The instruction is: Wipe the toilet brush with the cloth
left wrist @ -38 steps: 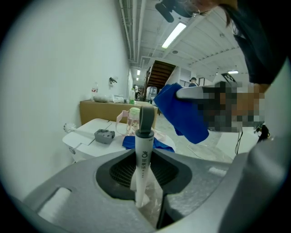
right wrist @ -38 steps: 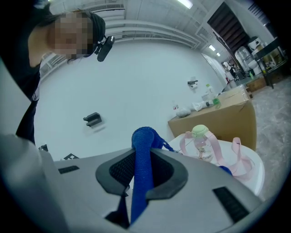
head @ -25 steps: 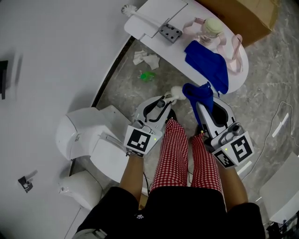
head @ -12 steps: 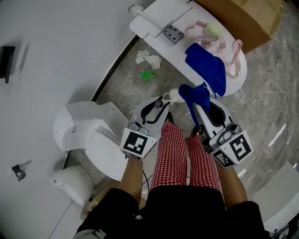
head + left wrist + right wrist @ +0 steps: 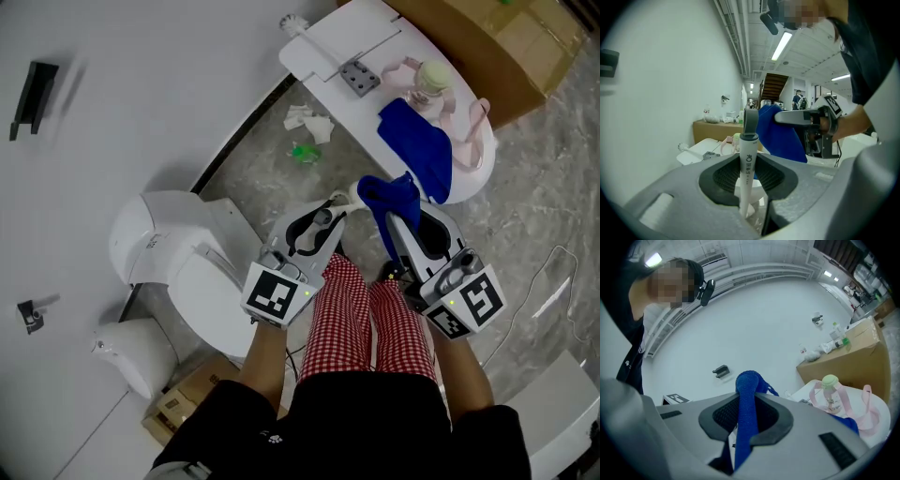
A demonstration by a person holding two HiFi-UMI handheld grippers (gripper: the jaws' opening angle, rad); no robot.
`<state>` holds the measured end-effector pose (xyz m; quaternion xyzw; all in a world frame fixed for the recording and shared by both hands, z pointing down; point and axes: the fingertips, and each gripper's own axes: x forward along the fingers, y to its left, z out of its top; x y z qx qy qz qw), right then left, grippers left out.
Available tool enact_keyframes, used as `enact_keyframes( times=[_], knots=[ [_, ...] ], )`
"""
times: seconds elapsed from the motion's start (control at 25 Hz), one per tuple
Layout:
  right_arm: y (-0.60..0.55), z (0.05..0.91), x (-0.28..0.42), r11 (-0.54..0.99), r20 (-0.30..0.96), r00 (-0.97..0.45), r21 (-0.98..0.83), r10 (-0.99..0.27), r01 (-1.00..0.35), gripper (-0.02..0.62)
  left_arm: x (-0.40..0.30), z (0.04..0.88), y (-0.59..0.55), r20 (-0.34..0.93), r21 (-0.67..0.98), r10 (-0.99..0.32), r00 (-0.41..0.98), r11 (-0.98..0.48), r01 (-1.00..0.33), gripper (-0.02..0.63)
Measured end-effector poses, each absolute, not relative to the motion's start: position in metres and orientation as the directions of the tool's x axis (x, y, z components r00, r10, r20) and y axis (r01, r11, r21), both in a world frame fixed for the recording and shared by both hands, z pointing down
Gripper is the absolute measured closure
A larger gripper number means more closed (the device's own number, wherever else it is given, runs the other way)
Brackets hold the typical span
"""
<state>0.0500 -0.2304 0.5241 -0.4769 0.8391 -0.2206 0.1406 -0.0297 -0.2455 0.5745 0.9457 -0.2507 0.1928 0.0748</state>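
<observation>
Here, held the white handle of the toilet brush (image 5: 746,165) clamped upright between the pads of the left gripper (image 5: 337,204), at the middle of the head view above the red-checked trousers (image 5: 352,309). Kept the bunched blue cloth (image 5: 746,416) pinched in the closed jaws of the right gripper (image 5: 394,217), just right of the handle's end, and could not tell whether touching it. Saw a second blue cloth (image 5: 418,148) on the white table (image 5: 323,42) at upper right beside a pink-strapped bottle (image 5: 430,79), and the toilet (image 5: 173,253) at left.

left gripper (image 5: 339,201) clamped, right gripper (image 5: 395,216) clamped
</observation>
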Motion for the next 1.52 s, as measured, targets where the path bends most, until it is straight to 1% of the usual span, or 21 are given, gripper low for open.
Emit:
enact_keyframes(
  times=[0.16,0.48,0.72,1.16,1.52],
  knots=[
    [-0.228,0.511,0.050,0.468,-0.067,-0.511,-0.516,-0.857,-0.717,0.531,-0.033,0.562,-0.242,0.420,0.002,-0.441,0.793,-0.874,-0.487,0.505],
    [-0.221,0.489,0.053,0.516,-0.108,-0.543,-0.507,-0.833,-0.690,0.531,-0.026,0.533,-0.231,0.400,-0.018,-0.475,0.783,-0.859,-0.512,0.505],
    [-0.216,0.464,0.046,0.549,-0.144,-0.558,-0.488,-0.817,-0.678,0.531,-0.027,0.501,-0.226,0.360,-0.016,-0.492,0.793,-0.853,-0.522,0.505],
    [-0.200,0.424,0.031,0.598,-0.187,-0.589,-0.473,-0.786,-0.647,0.531,-0.029,0.451,-0.216,0.309,-0.077,-0.520,0.796,-0.848,-0.524,0.505],
    [-0.199,0.389,0.033,0.634,-0.228,-0.603,-0.441,-0.764,-0.636,0.531,-0.036,0.416,-0.210,0.267,-0.087,-0.541,0.797,-0.837,-0.539,0.504]
  ],
)
